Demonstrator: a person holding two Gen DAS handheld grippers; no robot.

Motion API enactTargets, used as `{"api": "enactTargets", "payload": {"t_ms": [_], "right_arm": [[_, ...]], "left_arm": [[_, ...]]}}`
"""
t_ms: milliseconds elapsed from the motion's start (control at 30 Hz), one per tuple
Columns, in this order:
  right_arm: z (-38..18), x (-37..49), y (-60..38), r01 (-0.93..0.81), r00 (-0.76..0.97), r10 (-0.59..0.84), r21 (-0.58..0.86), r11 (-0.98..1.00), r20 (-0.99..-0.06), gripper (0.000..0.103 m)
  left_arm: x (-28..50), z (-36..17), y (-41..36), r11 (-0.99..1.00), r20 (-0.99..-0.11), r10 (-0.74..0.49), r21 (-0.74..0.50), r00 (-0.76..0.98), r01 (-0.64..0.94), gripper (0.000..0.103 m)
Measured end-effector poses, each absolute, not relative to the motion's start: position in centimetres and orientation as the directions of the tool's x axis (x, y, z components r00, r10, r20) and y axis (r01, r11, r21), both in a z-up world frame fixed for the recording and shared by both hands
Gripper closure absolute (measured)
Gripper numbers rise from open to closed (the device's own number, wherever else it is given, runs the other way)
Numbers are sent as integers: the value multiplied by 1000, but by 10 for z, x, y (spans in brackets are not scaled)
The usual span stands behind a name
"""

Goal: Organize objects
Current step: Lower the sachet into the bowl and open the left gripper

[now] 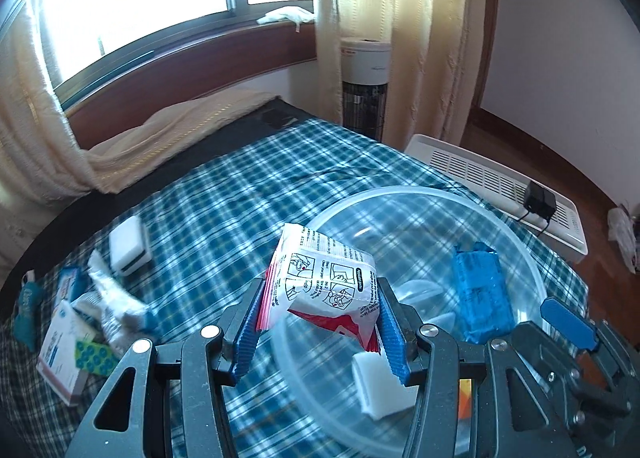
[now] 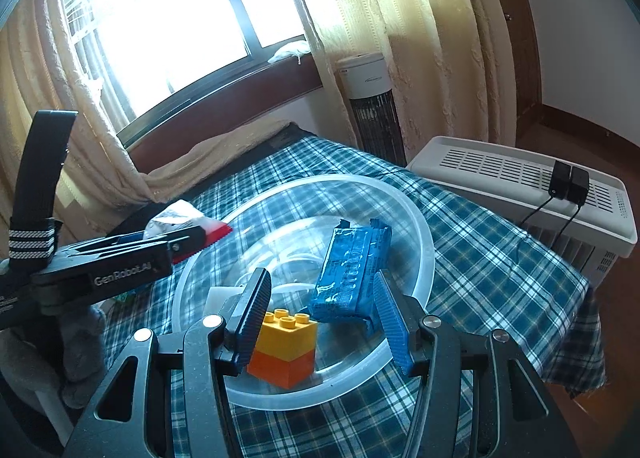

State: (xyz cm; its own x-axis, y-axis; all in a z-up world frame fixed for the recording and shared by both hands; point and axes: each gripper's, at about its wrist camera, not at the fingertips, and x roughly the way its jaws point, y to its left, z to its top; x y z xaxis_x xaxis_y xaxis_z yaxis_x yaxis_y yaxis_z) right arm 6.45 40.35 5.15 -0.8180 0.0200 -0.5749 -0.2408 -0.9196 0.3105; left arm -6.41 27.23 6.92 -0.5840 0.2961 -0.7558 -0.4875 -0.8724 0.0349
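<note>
Left wrist view first: we see our left gripper [image 1: 320, 322] clamped on a crinkly white-and-red sachet [image 1: 326, 290] printed with small instruction drawings, held above the near rim of a clear plastic bowl [image 1: 532, 258]. Inside the bowl we spot a glossy blue foil packet [image 1: 480, 298] and a white block [image 1: 380, 386] close to us. All of this sits on a bed covered in a blue-and-white plaid cloth [image 1: 248, 186], soft and slightly wrinkled. To our left on the cloth lie a small heap of boxes and wrappers [image 1: 80, 322] and, just beyond, a white rectangular case [image 1: 128, 246].

Over on the right wrist view, our right gripper [image 2: 320, 318] stands open, its ribbed blue pads either side of a yellow-over-orange toy brick [image 2: 284, 346] resting in the bowl's near part, with the blue packet just behind it.

Farther out we see a white slatted appliance [image 2: 520, 178] beside the bed with two black adapters [image 2: 568, 180] on top, then a tower fan [image 2: 370, 106], cream textured curtains [image 2: 420, 38] and a bright window [image 2: 168, 10] with a dark wooden sill.
</note>
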Motion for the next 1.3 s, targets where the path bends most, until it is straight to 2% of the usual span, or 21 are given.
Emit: {"api": "enactTargets", "payload": {"t_ms": [500, 567, 633, 667, 1067, 1300], "right_arm": [[46, 58, 415, -258, -817, 30, 319, -912, -576, 48], [46, 58, 416, -263, -817, 34, 319, -911, -575, 48], [45, 58, 416, -267, -816, 39, 316, -910, -576, 48], [45, 58, 416, -267, -816, 40, 315, -911, -577, 48], [45, 57, 412, -259, -818, 34, 315, -913, -574, 48], [49, 57, 404, -244, -825, 21, 322, -915, -565, 48]], "left_arm": [[-83, 62, 312, -834, -777, 346, 0, -525, -551, 47], [-86, 60, 316, -832, -780, 354, -10, -516, -555, 42], [-88, 60, 317, -831, -780, 367, -30, -507, -556, 24], [-88, 60, 317, -831, -778, 372, -36, -507, -555, 22], [-92, 65, 295, -860, -766, 352, -39, -537, -509, 20], [-87, 70, 279, -872, -754, 331, -15, -568, -489, 11]]}}
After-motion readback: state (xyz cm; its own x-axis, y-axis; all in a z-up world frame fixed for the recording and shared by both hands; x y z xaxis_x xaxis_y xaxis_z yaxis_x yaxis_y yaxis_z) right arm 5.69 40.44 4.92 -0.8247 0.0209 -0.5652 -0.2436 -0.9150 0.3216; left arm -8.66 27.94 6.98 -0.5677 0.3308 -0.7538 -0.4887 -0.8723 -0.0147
